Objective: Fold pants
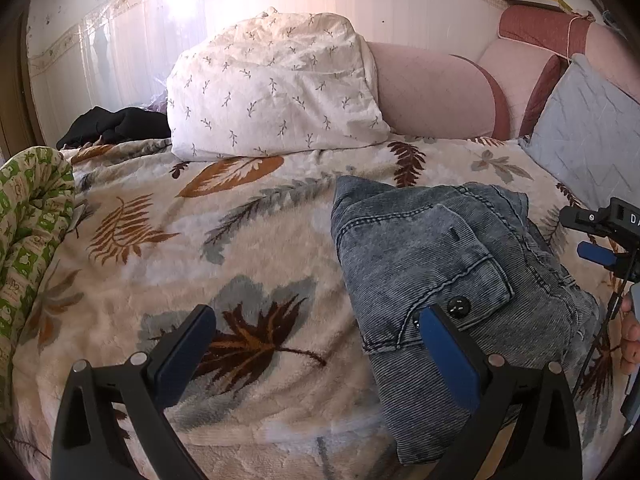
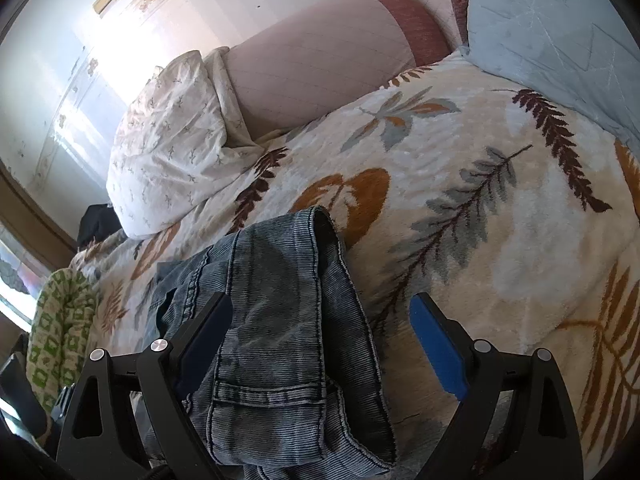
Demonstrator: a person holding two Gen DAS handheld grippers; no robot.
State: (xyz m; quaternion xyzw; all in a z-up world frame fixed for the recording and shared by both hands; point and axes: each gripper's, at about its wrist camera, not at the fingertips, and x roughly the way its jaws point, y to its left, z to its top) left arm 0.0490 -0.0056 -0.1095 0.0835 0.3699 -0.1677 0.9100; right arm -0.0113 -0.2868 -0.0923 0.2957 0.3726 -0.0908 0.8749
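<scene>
Left wrist view: the left gripper [image 1: 316, 334] hangs low over the blanket [image 1: 248, 240], fingers spread wide and holding nothing. The pants [image 1: 440, 276] lie folded into a compact blue denim bundle on the blanket, right of centre, a pocket flap with a black button [image 1: 458, 306] facing up; the right blue pad overlaps the bundle's near edge (whether it touches, I cannot tell). Behind sit a white pillow [image 1: 276, 88], a pink bolster [image 1: 432, 92] and a grey cushion [image 1: 588, 136]. The right gripper [image 1: 600, 236] shows at the right edge.

Right wrist view: the right gripper [image 2: 320, 326] is spread wide too, gripping nothing. The pants [image 2: 280, 320] lie between and under its fingers, nearer the left one, hem [image 2: 320, 220] pointing away across the blanket [image 2: 500, 208].
</scene>
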